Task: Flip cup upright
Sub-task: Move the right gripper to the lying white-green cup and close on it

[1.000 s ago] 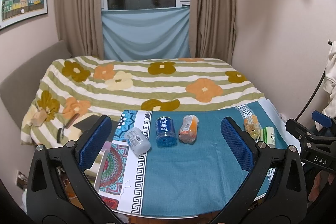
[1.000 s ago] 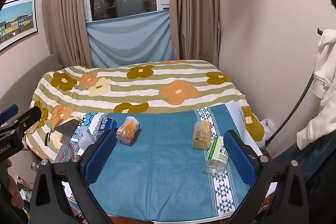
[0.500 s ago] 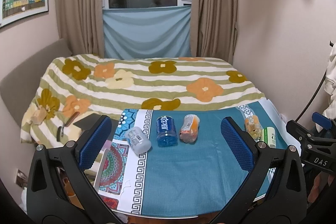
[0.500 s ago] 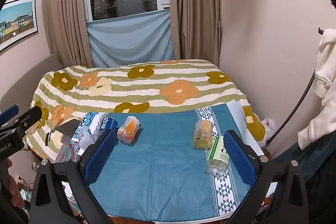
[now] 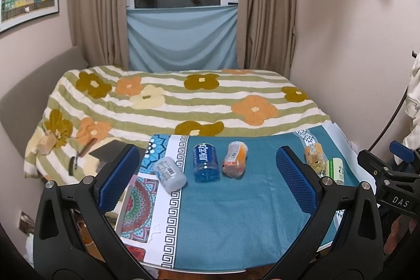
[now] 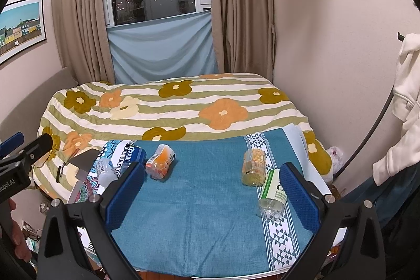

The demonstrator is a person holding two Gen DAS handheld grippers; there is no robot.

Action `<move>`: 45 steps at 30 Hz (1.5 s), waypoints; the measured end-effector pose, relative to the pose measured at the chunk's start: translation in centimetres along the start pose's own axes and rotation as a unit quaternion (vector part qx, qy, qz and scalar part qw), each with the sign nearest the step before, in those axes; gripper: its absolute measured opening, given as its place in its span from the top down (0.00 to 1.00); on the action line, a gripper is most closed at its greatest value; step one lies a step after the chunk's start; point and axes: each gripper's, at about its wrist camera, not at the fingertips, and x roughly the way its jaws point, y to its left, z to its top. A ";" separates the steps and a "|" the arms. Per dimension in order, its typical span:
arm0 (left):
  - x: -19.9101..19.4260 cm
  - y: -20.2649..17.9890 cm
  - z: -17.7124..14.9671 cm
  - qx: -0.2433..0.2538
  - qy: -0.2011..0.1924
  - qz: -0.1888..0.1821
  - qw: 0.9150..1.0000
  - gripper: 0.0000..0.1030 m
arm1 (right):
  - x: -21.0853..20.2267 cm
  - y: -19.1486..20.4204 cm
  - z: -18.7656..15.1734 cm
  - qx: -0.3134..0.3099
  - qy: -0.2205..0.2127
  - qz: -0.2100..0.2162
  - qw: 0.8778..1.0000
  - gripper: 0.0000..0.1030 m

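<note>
Several cups lie on their sides on a teal tablecloth [image 5: 236, 214]. In the left wrist view they are a clear white one [image 5: 169, 173], a blue one [image 5: 206, 162], an orange one [image 5: 235, 159], a yellow one [image 5: 313, 158] and a green-labelled one [image 5: 336, 169]. The right wrist view shows the orange cup [image 6: 160, 162], the yellow cup [image 6: 253, 167], the green-labelled cup [image 6: 273, 193], the blue cup [image 6: 131, 155] and the clear cup [image 6: 106, 172]. My left gripper [image 5: 207, 185] is open and empty, held above the near half of the table. My right gripper [image 6: 212, 197] is open and empty too.
A bed with a striped floral blanket [image 5: 183, 101] stands right behind the table. A dark tablet and small items [image 5: 105, 151] lie on its near left corner. A white garment [image 6: 404, 109] hangs at the right. Walls close in on both sides.
Both grippers stayed open and nearly still; the left view has tilted slightly downward. The cups have not moved.
</note>
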 end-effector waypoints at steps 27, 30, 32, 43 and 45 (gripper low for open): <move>15.0 -8.1 -4.5 0.075 0.189 -0.035 0.979 0.00 | 17.3 -14.5 -4.4 0.132 0.243 -0.036 0.960 0.01; 16.6 -8.9 -5.0 0.075 0.202 -0.027 0.976 0.00 | 19.7 -15.9 -4.7 0.139 0.267 -0.028 0.953 0.01; 17.4 -9.3 -5.4 0.074 0.209 -0.023 0.975 0.00 | 20.9 -16.2 -4.9 0.137 0.279 -0.026 0.950 0.01; 20.4 -11.3 -6.4 0.072 0.242 -0.015 0.967 0.00 | 25.7 -17.0 -6.6 0.138 0.353 0.009 0.925 0.15; 20.8 -11.5 -6.5 0.070 0.246 -0.013 0.967 0.00 | 26.1 -17.1 -6.9 0.143 0.364 0.012 0.920 0.16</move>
